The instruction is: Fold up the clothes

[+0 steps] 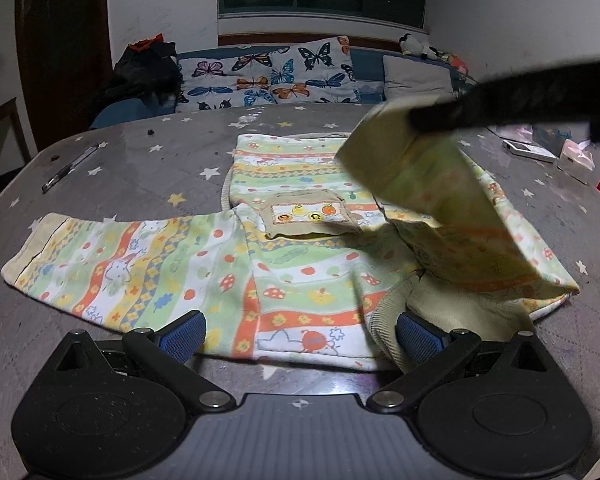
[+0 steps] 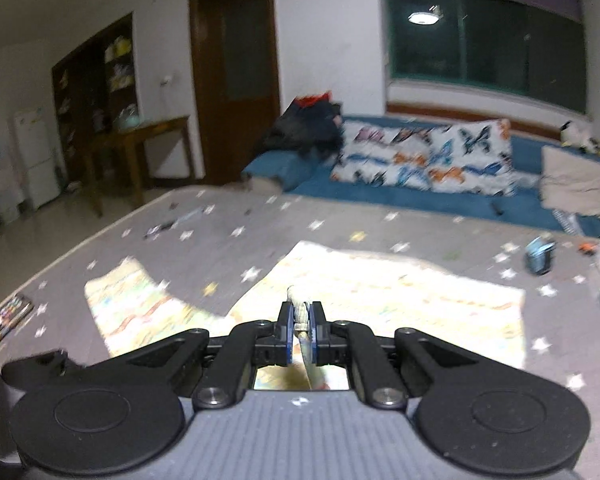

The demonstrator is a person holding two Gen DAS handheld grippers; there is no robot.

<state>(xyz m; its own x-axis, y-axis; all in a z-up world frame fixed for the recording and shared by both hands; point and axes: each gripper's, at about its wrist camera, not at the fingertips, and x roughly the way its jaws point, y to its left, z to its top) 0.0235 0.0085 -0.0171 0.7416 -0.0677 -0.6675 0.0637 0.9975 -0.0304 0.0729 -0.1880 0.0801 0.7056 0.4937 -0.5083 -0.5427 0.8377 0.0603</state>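
Observation:
A child's long-sleeved top (image 1: pixel 300 272) with striped fruit and flower prints lies spread on the grey star-patterned table (image 1: pixel 160 152). One sleeve (image 1: pixel 120 264) lies flat, out to the left. The other sleeve (image 1: pixel 428 176) is lifted and folded across the body, with my right gripper (image 1: pixel 416 120) shut on its cuff; that gripper shows as a dark blur. In the right wrist view the right gripper (image 2: pixel 302 324) pinches a bunched bit of cuff (image 2: pixel 301 310) above the pale top (image 2: pixel 380 292). My left gripper (image 1: pixel 300 338) stands open just above the top's near edge, holding nothing.
A pen (image 1: pixel 70 168) lies at the table's far left. A phone-like item (image 1: pixel 530 151) and a white box (image 1: pixel 576 160) sit at the right. A magazine (image 2: pixel 4 320) rests at the left edge. Behind the table is a blue sofa with butterfly pillows (image 1: pixel 276 76).

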